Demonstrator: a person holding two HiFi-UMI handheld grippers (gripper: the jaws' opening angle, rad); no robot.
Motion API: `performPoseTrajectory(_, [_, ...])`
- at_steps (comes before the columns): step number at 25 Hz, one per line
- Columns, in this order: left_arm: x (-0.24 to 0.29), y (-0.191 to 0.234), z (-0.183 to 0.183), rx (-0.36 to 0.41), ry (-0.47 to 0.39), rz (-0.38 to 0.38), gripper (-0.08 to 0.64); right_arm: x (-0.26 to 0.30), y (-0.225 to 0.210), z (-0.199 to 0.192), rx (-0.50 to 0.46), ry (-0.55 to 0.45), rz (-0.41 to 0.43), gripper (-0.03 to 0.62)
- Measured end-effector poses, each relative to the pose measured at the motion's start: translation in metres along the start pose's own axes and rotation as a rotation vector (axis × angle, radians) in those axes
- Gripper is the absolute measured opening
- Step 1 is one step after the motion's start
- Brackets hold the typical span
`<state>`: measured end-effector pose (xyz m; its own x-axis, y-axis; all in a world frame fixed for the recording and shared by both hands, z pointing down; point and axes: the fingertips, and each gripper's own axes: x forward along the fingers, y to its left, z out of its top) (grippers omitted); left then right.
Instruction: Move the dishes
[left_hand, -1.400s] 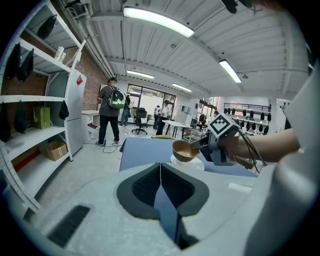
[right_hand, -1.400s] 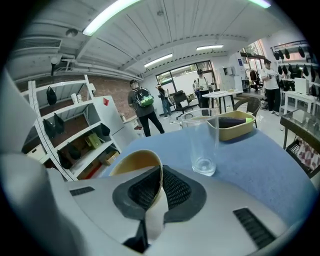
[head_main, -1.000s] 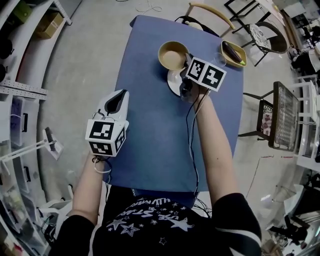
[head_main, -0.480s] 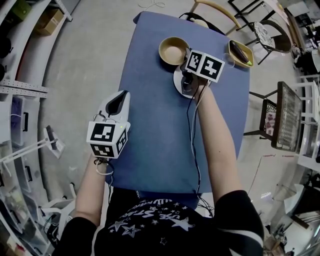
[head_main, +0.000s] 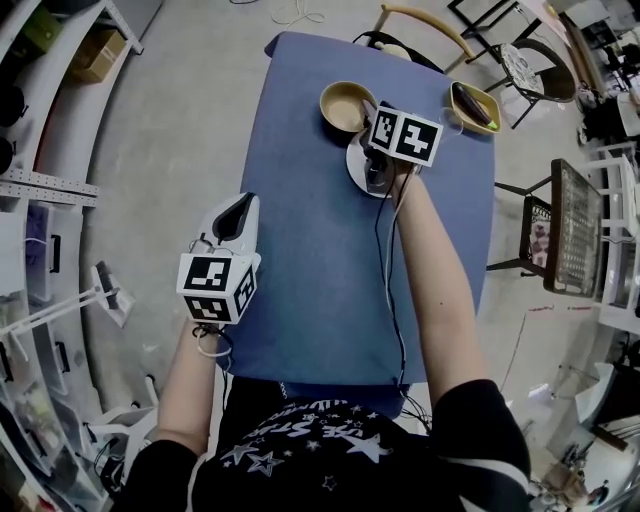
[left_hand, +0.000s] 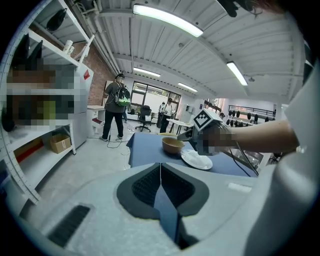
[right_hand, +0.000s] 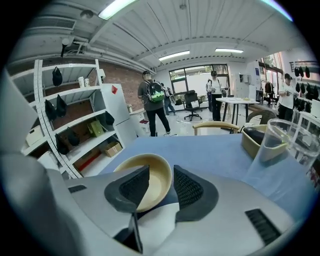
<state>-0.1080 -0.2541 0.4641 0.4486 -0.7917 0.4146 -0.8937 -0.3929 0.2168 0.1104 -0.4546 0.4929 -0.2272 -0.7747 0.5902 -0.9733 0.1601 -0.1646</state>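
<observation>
My right gripper (right_hand: 159, 186) has its fingers spread, with the near rim of the tan bowl (right_hand: 156, 170) in the gap and the white plate (right_hand: 157, 222) just below, at the blue table's (head_main: 300, 250) far end. I can't tell whether either pad touches the bowl. My left gripper (left_hand: 161, 175) hangs by the table's left edge, fingers pressed together on nothing.

white plate (right_hand: 156, 230) mostly hidden behind right gripper (right_hand: 161, 175) fingers (right_hand: 190, 192)

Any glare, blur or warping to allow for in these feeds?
Head view: evenly lit and sharp, edges bowed. Left gripper view: strong fisheye, ceiling tubes glaring white. Right gripper view: fisheye too, tan bowl crisp, clear cup faint against the background.
</observation>
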Motion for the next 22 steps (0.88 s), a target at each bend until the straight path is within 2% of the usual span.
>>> performPoseTrajectory(4, [-0.011,-0.002,0.006,0.009,-0.015,-0.014,0.021,-0.020,0.005,0.004,-0.017,-0.019,-0.007,0.169])
performPoseTrajectory(13, [-0.057,-0.009,0.043,0.047,-0.095,-0.065,0.021,-0.102,0.031,0.021,-0.020,-0.112,-0.020,0.169])
performPoseTrajectory(22, [-0.091,-0.025,0.041,0.110,-0.107,-0.192,0.021,-0.192,0.061,0.009,-0.042,-0.201,-0.057,0.166])
